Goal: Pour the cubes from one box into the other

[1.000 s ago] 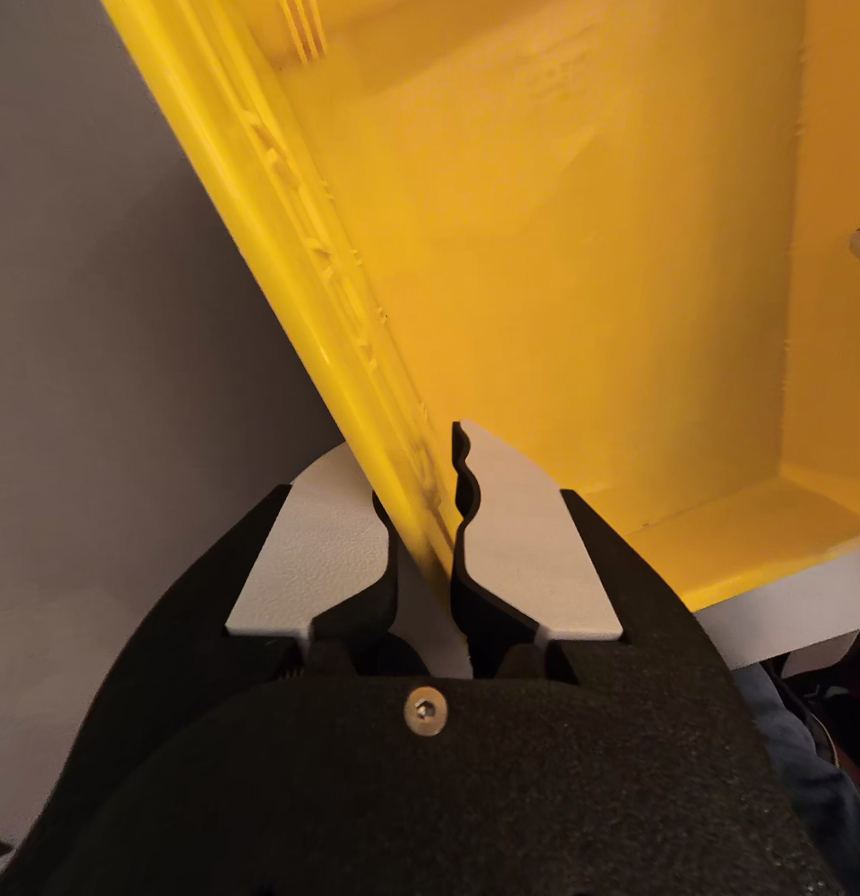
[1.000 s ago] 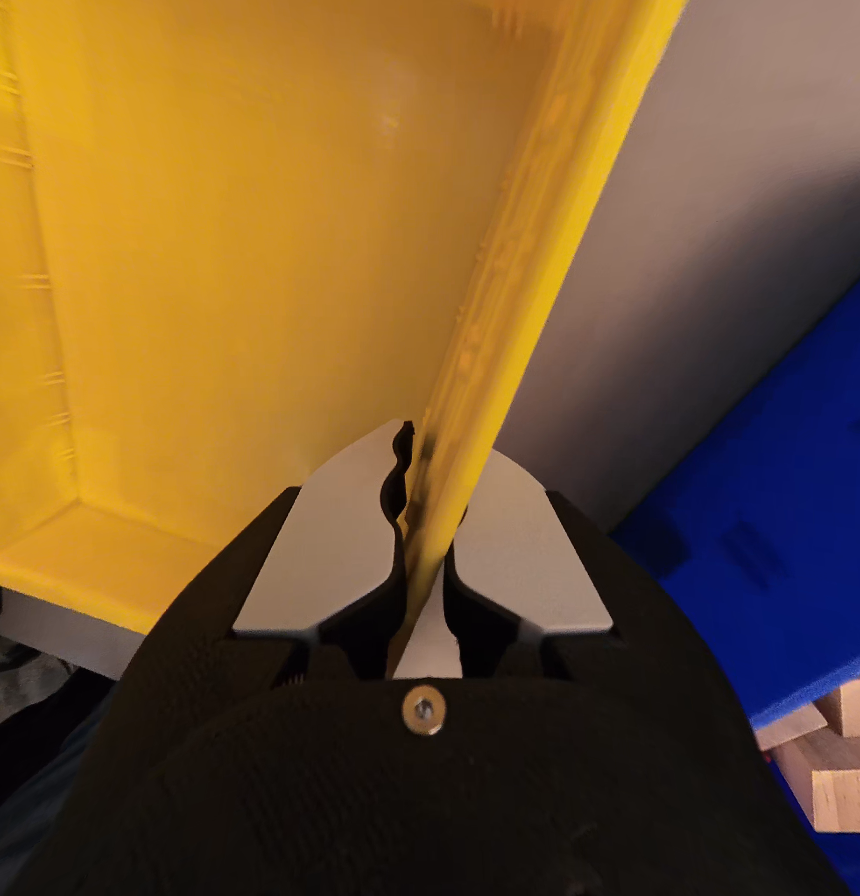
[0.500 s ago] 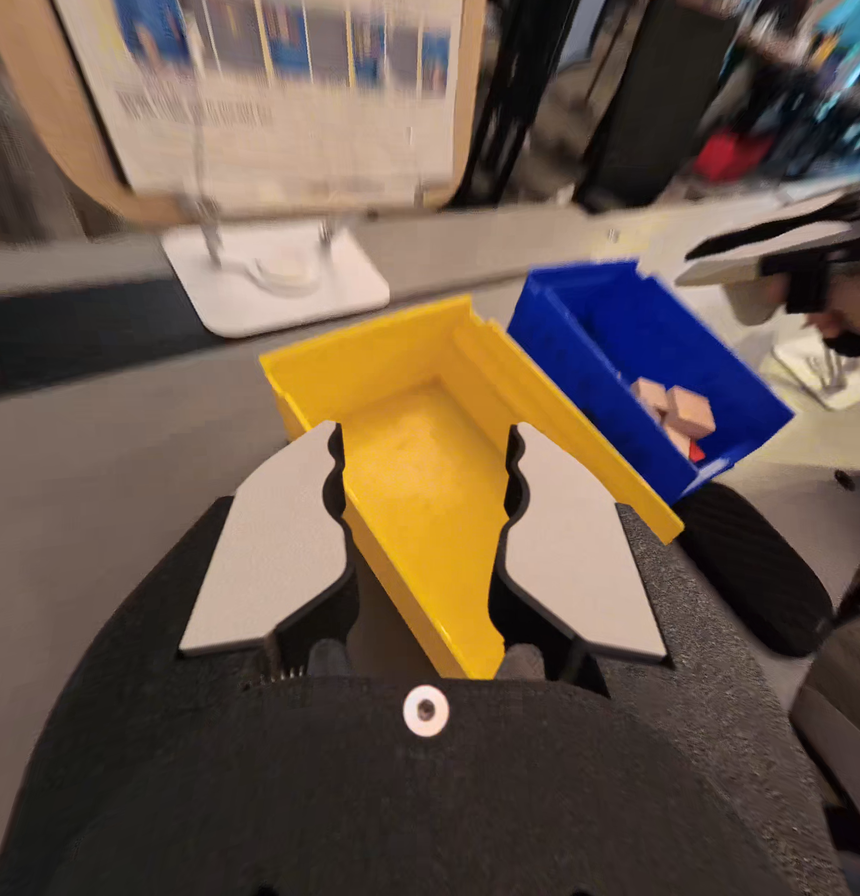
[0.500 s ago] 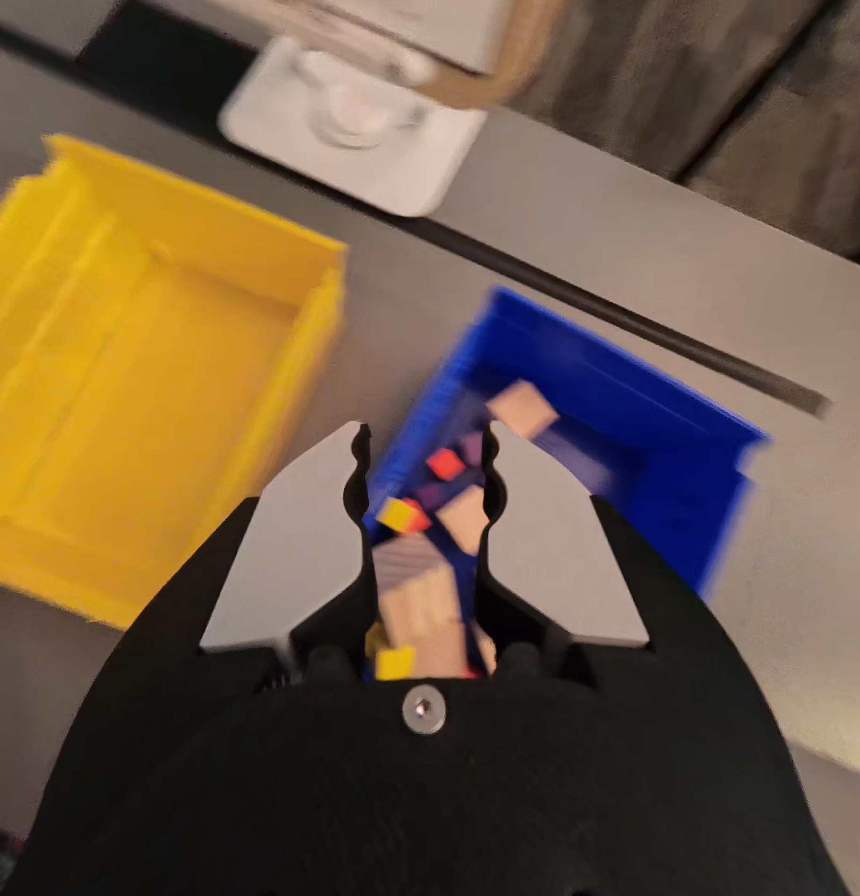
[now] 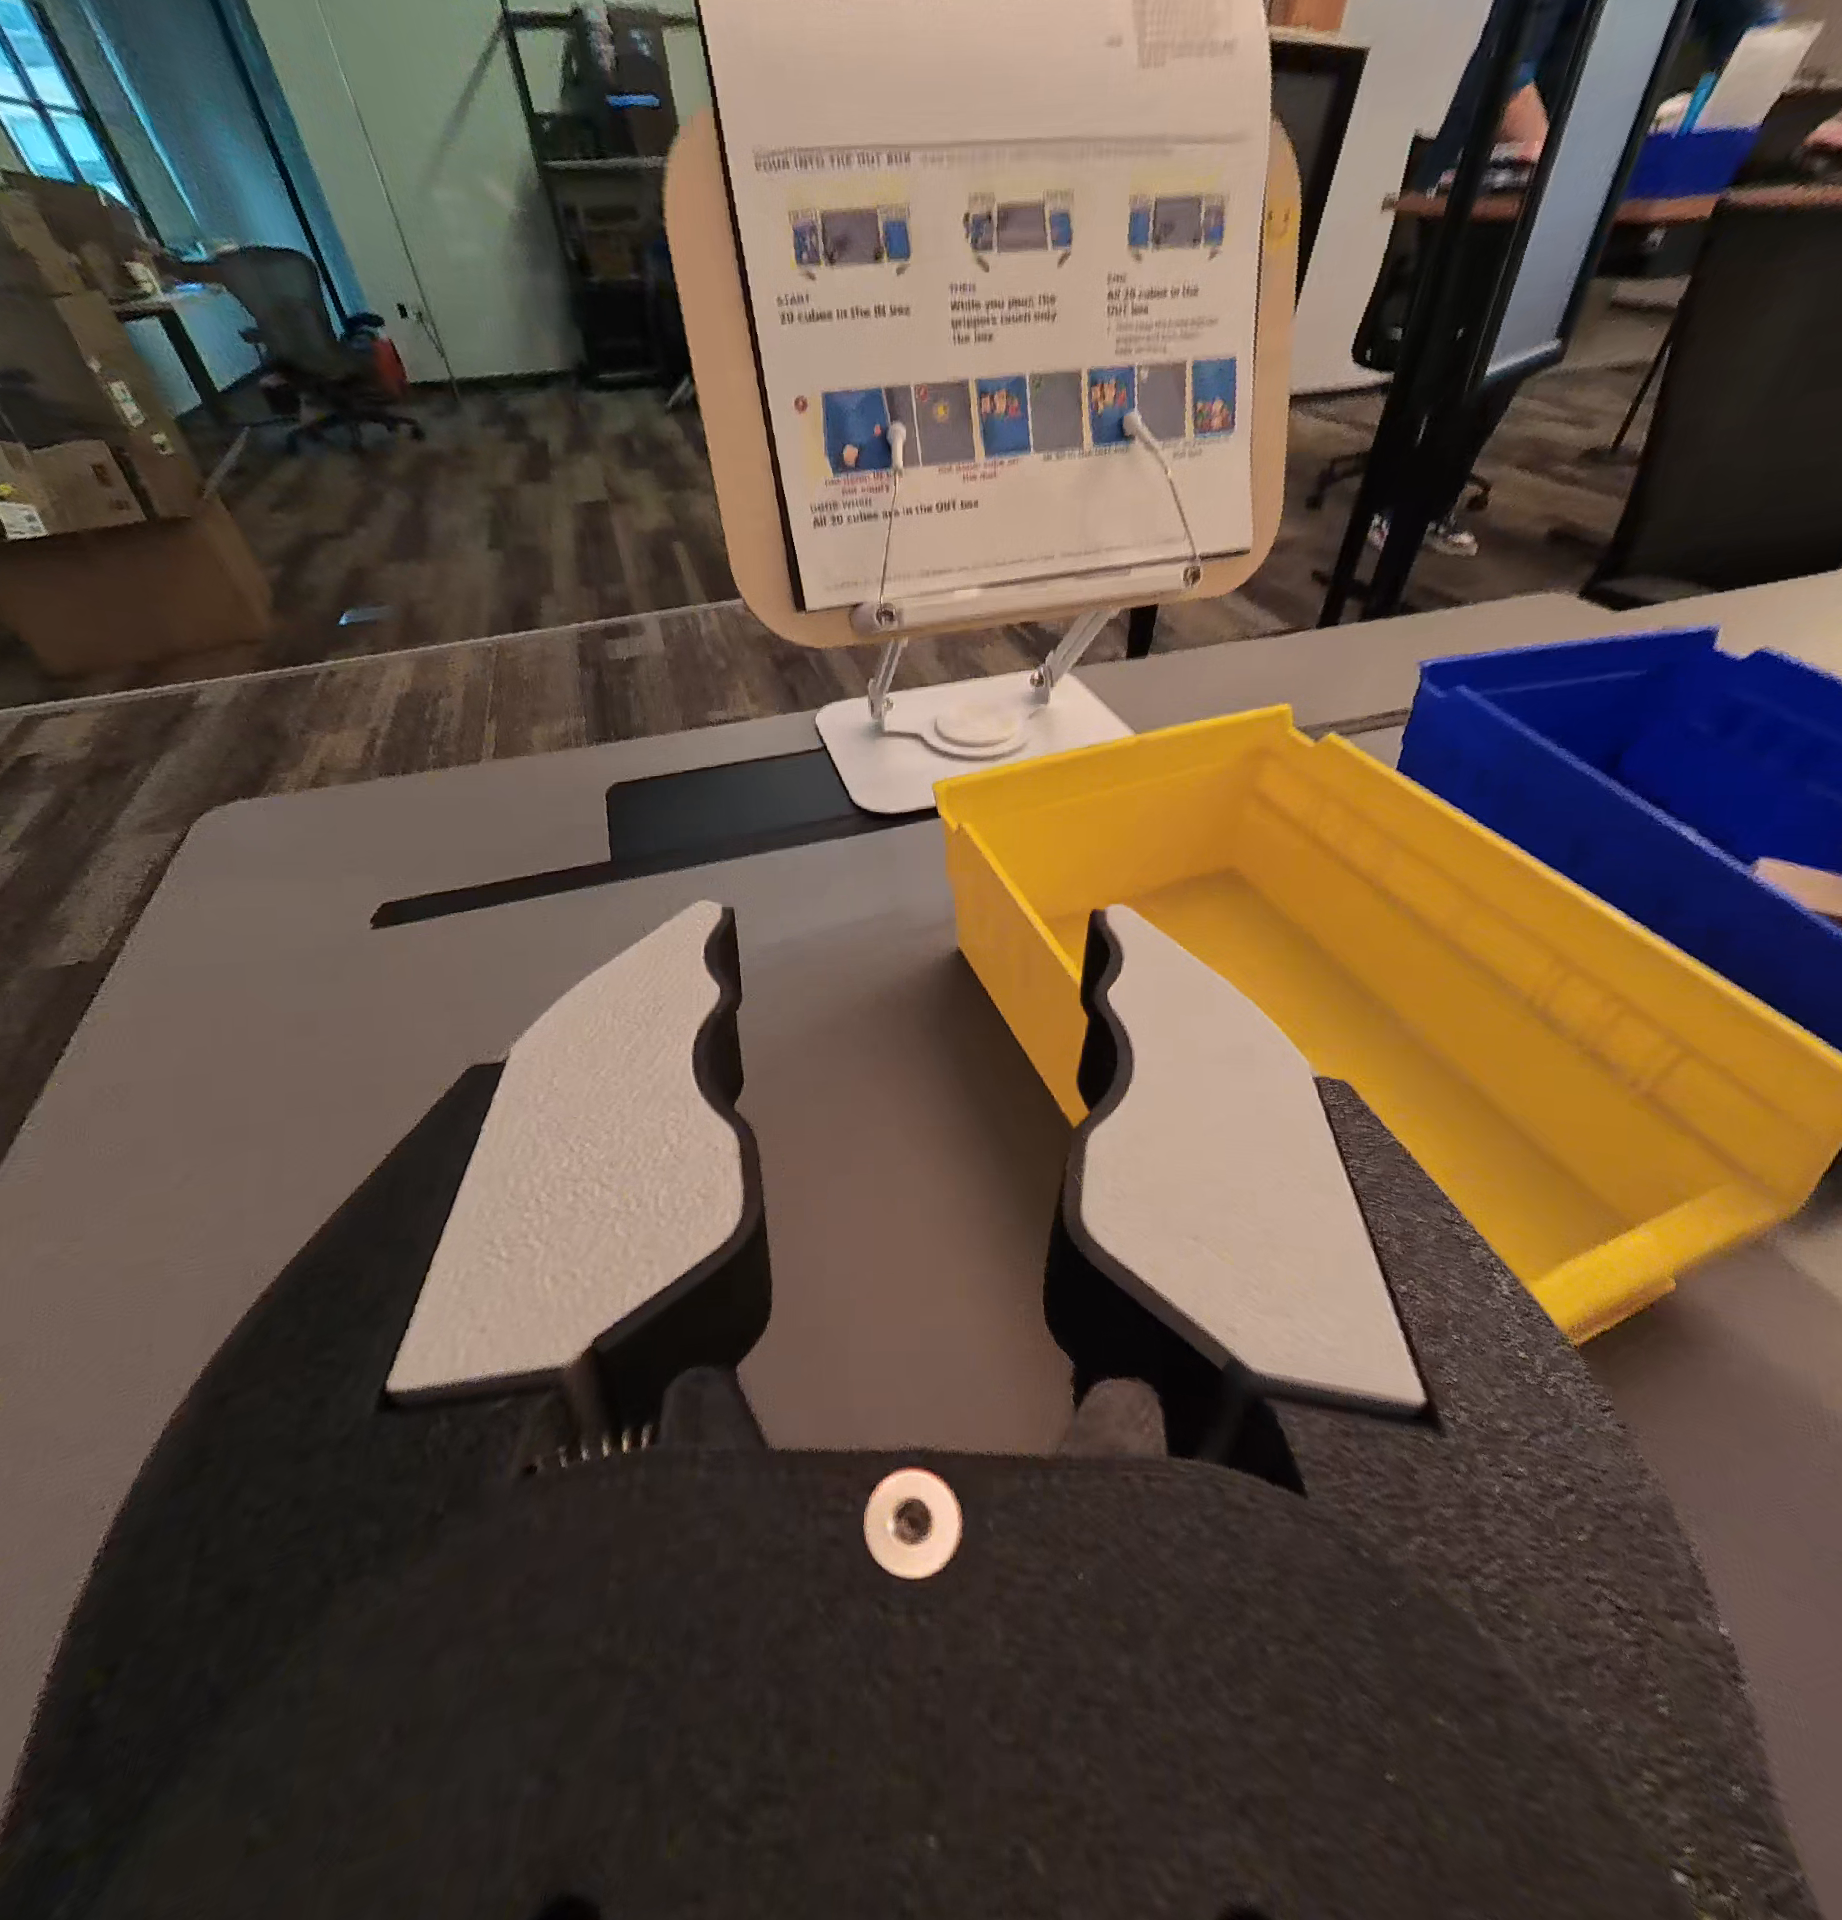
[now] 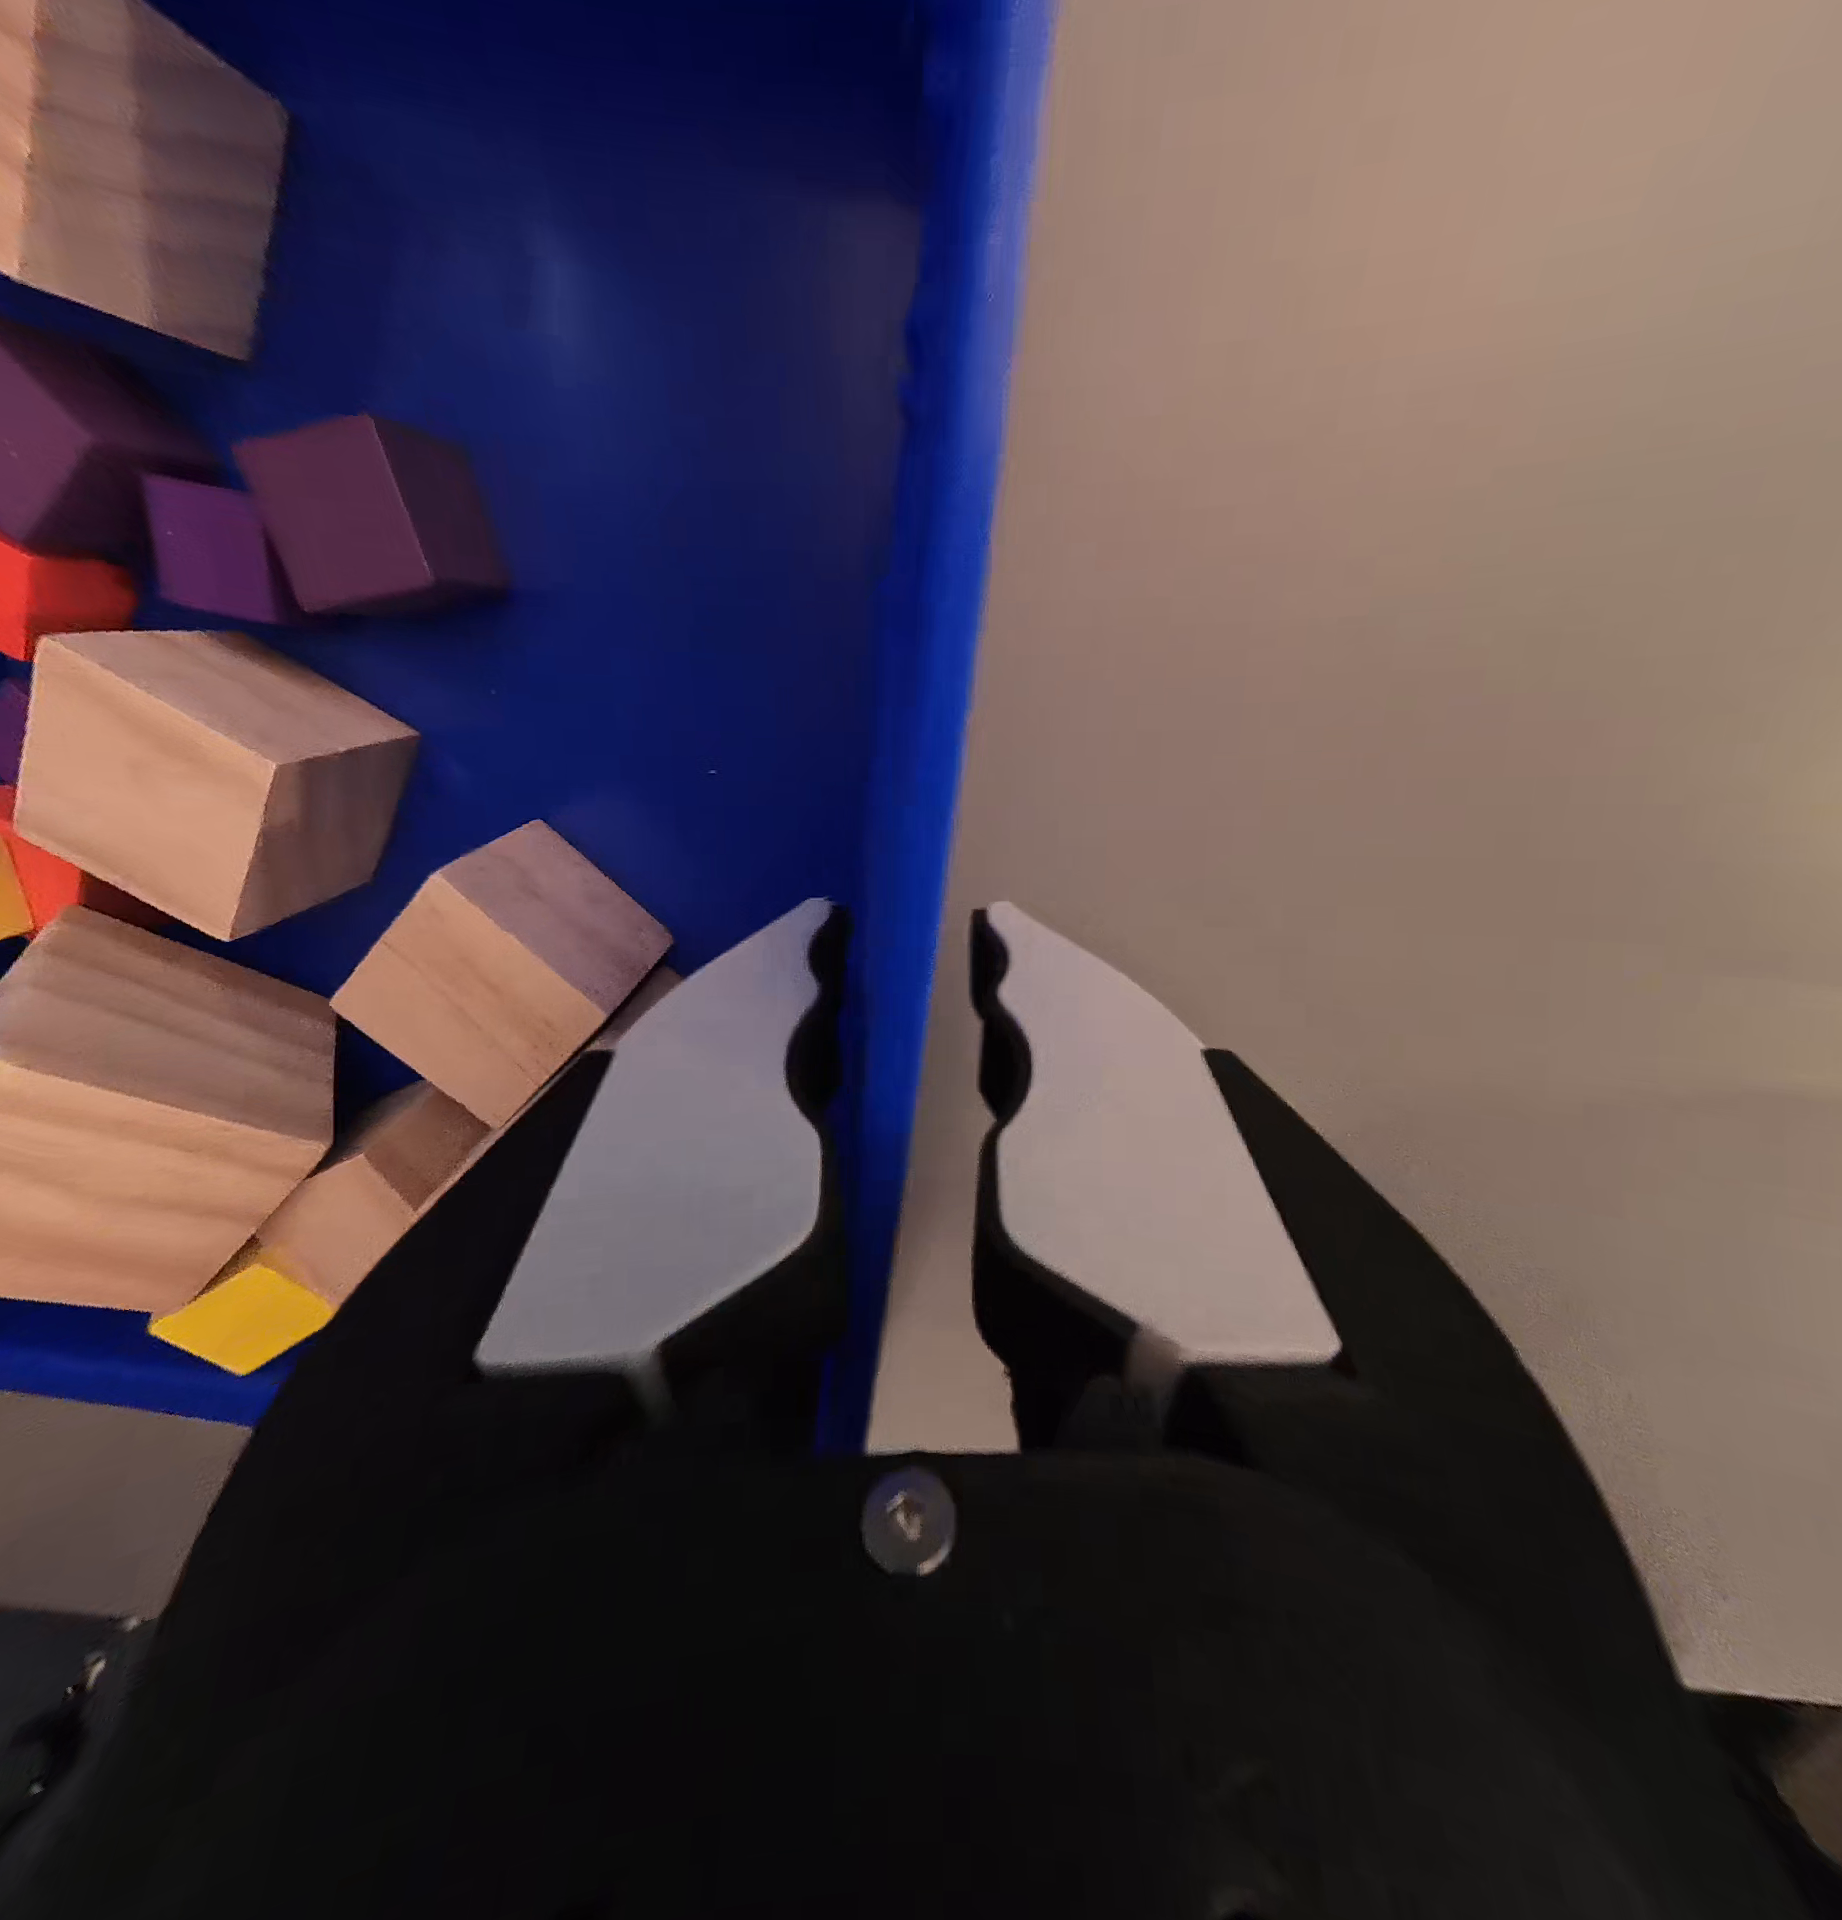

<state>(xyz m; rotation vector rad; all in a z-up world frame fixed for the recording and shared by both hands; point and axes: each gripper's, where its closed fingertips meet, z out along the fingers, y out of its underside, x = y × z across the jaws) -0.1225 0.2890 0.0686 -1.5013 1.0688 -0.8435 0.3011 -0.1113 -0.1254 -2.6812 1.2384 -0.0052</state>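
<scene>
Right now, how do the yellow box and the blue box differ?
The yellow box is empty; the blue box holds wooden, purple, red and yellow cubes. No gripper touches the yellow box, while the right gripper straddles the blue box's side wall, jaws not yet closed. Both are open-topped plastic bins on the grey table.

Open office: desk chair (image 5: 309, 343), cardboard boxes (image 5: 55, 457), shelving (image 5: 595, 208), carpet-tile floor (image 5: 460, 520)

L cam high, wide; R cam close; shared: blue box (image 5: 1582, 831).
</scene>
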